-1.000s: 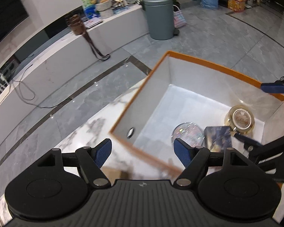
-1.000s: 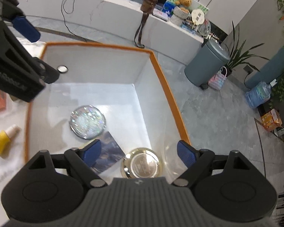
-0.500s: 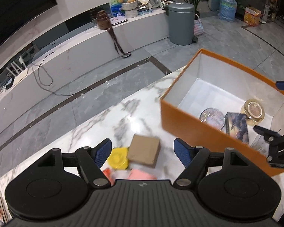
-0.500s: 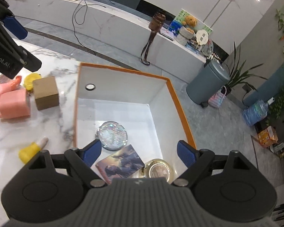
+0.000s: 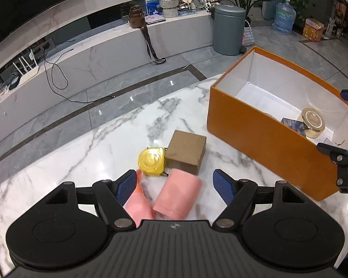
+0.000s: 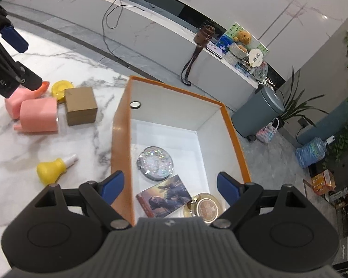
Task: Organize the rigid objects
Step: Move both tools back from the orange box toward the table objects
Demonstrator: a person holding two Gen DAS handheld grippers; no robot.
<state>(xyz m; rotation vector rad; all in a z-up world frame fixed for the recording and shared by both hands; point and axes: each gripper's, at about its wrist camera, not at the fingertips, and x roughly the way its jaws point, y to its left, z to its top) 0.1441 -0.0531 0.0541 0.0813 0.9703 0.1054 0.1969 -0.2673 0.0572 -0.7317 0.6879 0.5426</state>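
Observation:
An orange box (image 5: 262, 136) with a white inside stands on the marble table; it also shows in the right wrist view (image 6: 120, 134). In it lie a glittery round compact (image 6: 155, 163), a picture card (image 6: 165, 195) and a gold tin (image 6: 205, 208). My left gripper (image 5: 175, 186) is open and empty, low over a pink block (image 5: 178, 195), a second pink piece (image 5: 138, 205), a yellow tape measure (image 5: 152, 161) and a brown cardboard box (image 5: 186, 151). My right gripper (image 6: 170, 187) is open and empty above the orange box's near end.
A yellow squeeze bottle (image 6: 54, 169) lies on the table left of the orange box. Beyond the table edge are the grey floor, a long white bench (image 5: 118, 44) and a grey bin (image 5: 228, 32).
My left gripper has pulled back from over the orange box to the left, now over the pink blocks, tape measure and cardboard box. My right gripper has drawn back and up from the box.

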